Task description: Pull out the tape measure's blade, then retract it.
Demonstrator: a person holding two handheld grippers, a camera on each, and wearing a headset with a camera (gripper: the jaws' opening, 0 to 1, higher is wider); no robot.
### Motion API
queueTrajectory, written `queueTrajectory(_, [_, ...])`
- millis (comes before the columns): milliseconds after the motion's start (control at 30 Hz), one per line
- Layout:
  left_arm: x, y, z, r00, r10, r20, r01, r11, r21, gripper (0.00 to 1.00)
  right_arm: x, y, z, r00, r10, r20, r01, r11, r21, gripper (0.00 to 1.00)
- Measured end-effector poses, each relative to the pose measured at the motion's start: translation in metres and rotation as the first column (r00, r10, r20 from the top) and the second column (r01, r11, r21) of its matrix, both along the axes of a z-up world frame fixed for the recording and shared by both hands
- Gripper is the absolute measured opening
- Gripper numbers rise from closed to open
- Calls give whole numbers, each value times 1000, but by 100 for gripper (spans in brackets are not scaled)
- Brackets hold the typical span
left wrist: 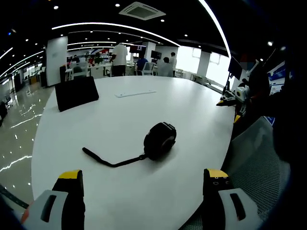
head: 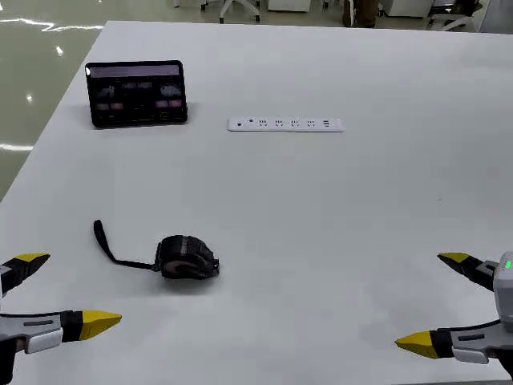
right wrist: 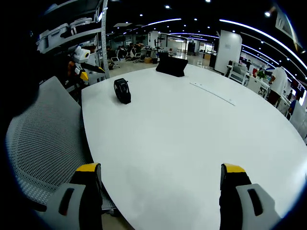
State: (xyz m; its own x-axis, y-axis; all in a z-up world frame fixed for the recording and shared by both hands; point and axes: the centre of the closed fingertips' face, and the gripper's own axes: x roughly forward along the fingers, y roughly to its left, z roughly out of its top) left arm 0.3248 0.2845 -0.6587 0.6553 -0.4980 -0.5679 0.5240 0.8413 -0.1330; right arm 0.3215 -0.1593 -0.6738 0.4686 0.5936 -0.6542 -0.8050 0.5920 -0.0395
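Observation:
A black tape measure [head: 187,257] lies on the white table [head: 337,208], its black wrist strap [head: 108,246] trailing to the left. The blade is inside the case. My left gripper [head: 60,290] hovers open at the near left edge, a short way left of and nearer than the tape measure [left wrist: 160,140], which sits ahead between its yellow fingertips [left wrist: 70,175]. My right gripper [head: 449,303] is open at the near right edge, far from the tape measure [right wrist: 122,90], with nothing between its jaws.
A dark tablet [head: 137,93] stands propped at the far left of the table. A white power strip [head: 285,123] lies at the far centre. A grey mesh chair [right wrist: 43,143] sits beside the near edge. People and desks fill the room behind.

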Motion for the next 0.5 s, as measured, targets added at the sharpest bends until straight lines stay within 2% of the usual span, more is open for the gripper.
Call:
queueTrajectory(33, [0, 3, -2, 1000, 3, -3, -3, 1000, 17, 100, 1, 0, 0, 1000, 1, 2, -1, 1000, 0, 100])
queueTrajectory(500, [1, 4, 2, 1000, -4, 5, 4, 1000, 0, 100, 6, -2, 1, 1000, -2, -10, 2, 1000, 6, 100])
